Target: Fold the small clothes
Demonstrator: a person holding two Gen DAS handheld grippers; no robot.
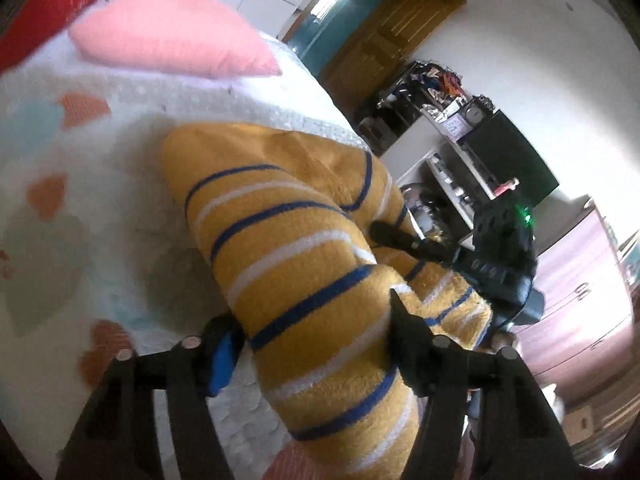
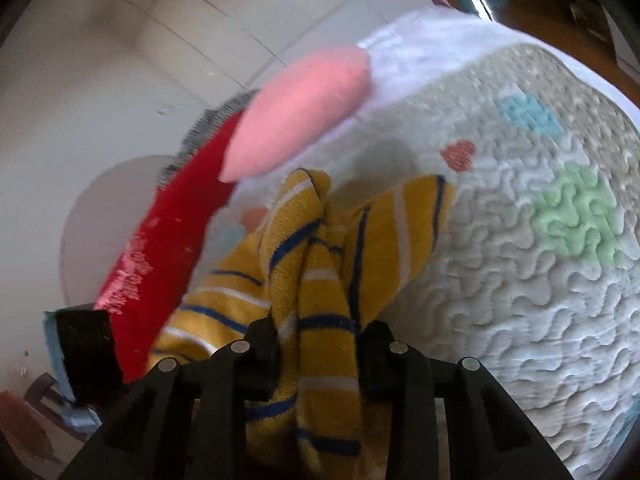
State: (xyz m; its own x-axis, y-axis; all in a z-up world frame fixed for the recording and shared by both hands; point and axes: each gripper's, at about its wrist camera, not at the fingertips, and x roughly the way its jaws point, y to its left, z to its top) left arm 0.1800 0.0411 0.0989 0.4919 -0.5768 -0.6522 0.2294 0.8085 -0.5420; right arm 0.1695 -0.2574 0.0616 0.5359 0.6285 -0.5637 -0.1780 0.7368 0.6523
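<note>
At the bottom of the left wrist view the left hand-held gripper (image 1: 316,340) has its two black fingers set wide on either side of a thick fold of the yellow striped garment (image 1: 304,248), a mustard knit with blue and white stripes; the cloth fills the gap, and the right finger (image 1: 404,320) presses into its edge, while the left finger sits half hidden behind the cloth beside a blue patch, so the grip looks clenched on the garment, though the blur leaves the left contact unclear. The garment rises from there toward the centre of the frame, draped over the bed (image 1: 100,200) with its white quilted cover dotted with orange and pale green shapes. At centre right the right hand-held gripper (image 1: 404,240) reaches in from the right edge, its finger lying on the same garment, a green light glowing on its body. In the right wrist view this gripper (image 2: 320,344) shows at the bottom centre, its fingers closed in tight on a bunched, twisted band of the garment, which hangs through the gap and below. Farther up the bed lie a pink cushion (image 1: 172,32) at upper left and a red cloth (image 1: 44,12) at the corner. Beyond the bed, at upper right, stand a wooden door (image 1: 384,40), cluttered shelves (image 1: 436,144) and a dark screen (image 1: 512,156).
</note>
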